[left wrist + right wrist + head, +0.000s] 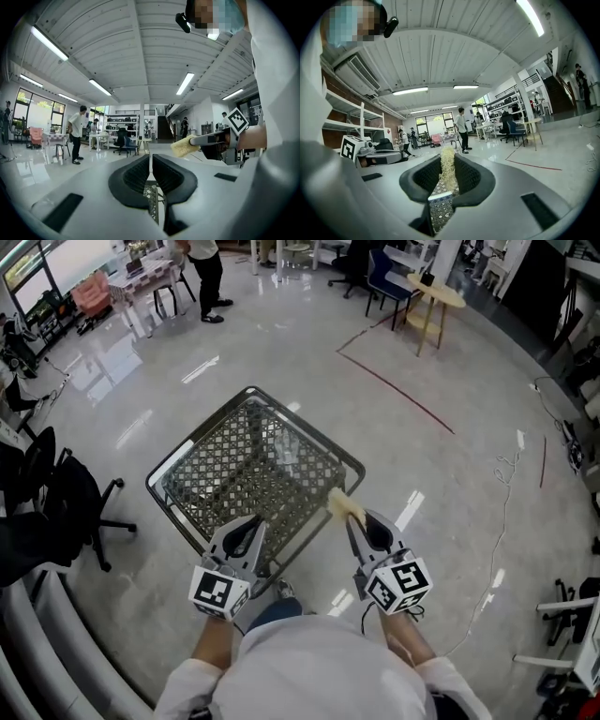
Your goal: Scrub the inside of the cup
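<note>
sponge [343, 506]: only the yellow tip shows in the head view; the gripped end is covered by the pads of the right hand-held gripper [359, 519].
wire cart [199, 437]: near rim hidden under the right hand-held gripper and the left hand-held gripper [246, 529]; contact cannot be told.
cart mesh [440, 211]: a mere sliver under the jaws.
standing person [208, 277]: head and shoulders cut by the top edge.
office chair [70, 507]: partly cut by the left edge.
distant people [185, 126]: too small to tell what they do.
sleeves [192, 690]: cut by the bottom edge.
</note>
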Motion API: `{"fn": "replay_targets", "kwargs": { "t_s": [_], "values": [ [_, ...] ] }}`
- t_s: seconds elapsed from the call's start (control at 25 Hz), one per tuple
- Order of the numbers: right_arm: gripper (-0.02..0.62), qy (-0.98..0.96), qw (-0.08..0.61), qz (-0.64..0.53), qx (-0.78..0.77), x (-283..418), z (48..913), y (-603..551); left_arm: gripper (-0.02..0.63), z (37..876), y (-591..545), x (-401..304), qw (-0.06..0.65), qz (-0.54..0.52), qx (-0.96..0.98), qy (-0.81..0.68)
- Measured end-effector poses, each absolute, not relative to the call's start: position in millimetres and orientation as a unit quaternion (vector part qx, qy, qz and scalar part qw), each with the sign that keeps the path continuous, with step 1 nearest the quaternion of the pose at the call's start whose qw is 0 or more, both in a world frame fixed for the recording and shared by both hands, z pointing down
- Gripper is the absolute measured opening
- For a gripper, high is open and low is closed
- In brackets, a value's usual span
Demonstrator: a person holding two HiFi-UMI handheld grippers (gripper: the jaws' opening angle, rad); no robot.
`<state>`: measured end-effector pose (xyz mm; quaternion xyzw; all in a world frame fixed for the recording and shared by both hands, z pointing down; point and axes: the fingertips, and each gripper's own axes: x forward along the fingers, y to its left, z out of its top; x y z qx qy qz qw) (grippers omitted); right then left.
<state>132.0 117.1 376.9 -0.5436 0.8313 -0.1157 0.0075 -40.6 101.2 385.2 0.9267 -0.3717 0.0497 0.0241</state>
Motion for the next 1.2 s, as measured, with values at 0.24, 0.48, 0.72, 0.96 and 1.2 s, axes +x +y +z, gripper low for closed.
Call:
{"fn": "replay_targets", "kwargs": {
  "t_s": [0.24, 0.48, 0.72, 0.96, 1.2],
  "values": [
    [0.089, 0.823, 0.014, -0.112, -0.556, 118, 377, 77, 0.044, 385, 58, -49, 0.014, 0.052, 0.934, -0.354],
    [0.089, 0.820, 0.012, -0.113, -0.561, 112, 380, 50, 0.044, 384, 29, -56, 0.010, 0.050, 0.935, -0.350],
    [0.089, 0.825, 0.007, -0.121, -0.552, 115, 387, 21, 0.044, 395, 2, -53, 0.021, 0.056, 0.931, -0.359],
    [0.089, 0.832, -0.003, -0.124, -0.541, 124, 388, -13, 0.044, 396, -26, -42, 0.022, 0.058, 0.928, -0.368],
    [0.089, 0.837, -0.007, -0.131, -0.531, 126, 395, -47, 0.044, 406, -56, -31, 0.013, 0.065, 0.929, -0.364]
  ]
}}
